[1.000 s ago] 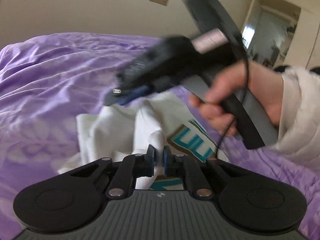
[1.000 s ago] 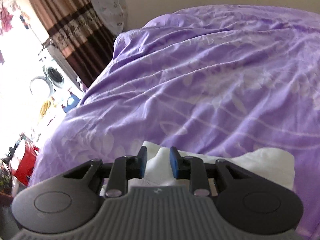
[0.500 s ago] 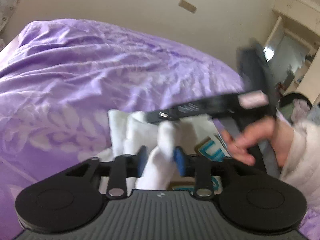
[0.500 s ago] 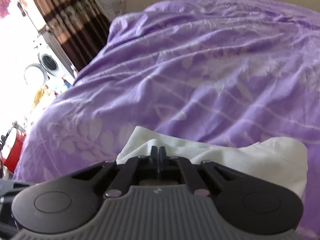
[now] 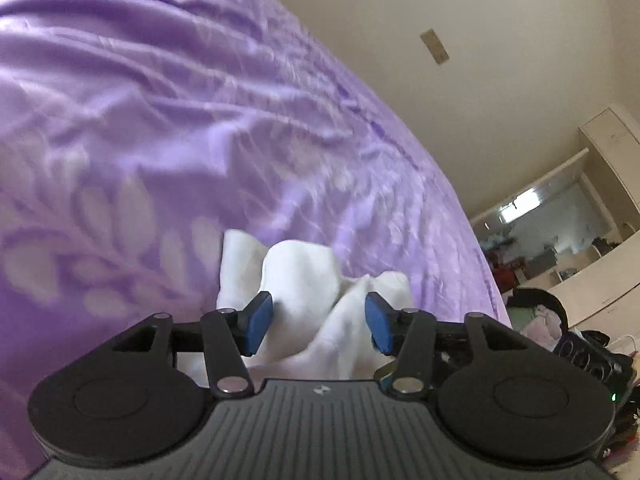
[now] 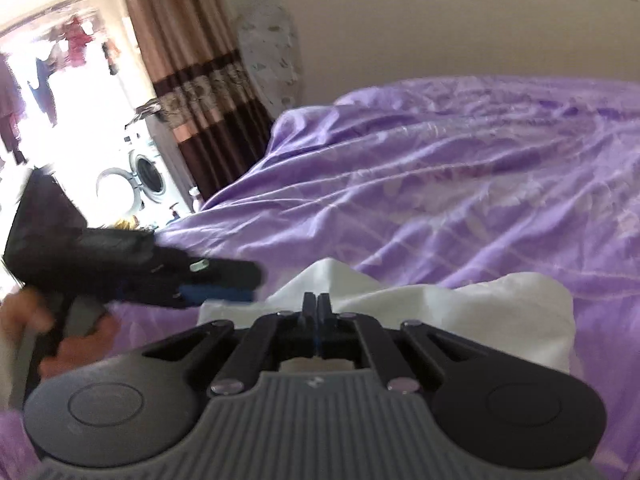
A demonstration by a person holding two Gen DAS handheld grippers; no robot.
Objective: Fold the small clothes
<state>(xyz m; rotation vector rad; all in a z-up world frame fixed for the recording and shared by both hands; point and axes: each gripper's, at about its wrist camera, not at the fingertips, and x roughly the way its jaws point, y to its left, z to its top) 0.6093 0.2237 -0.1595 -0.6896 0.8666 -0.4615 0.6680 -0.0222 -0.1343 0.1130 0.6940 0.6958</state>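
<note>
A purple leaf-patterned bedspread (image 5: 168,128) fills the room beneath a beige wall (image 6: 440,20), brown striped curtain (image 6: 192,80) at eleven o'clock in the right view, washing machine (image 6: 148,172) beside it. A white garment (image 5: 304,280) lies rumpled at six o'clock. Left gripper (image 5: 318,322) jaws are opening, cloth between them untouched; right gripper (image 6: 316,312) pinches the garment's fold
</note>
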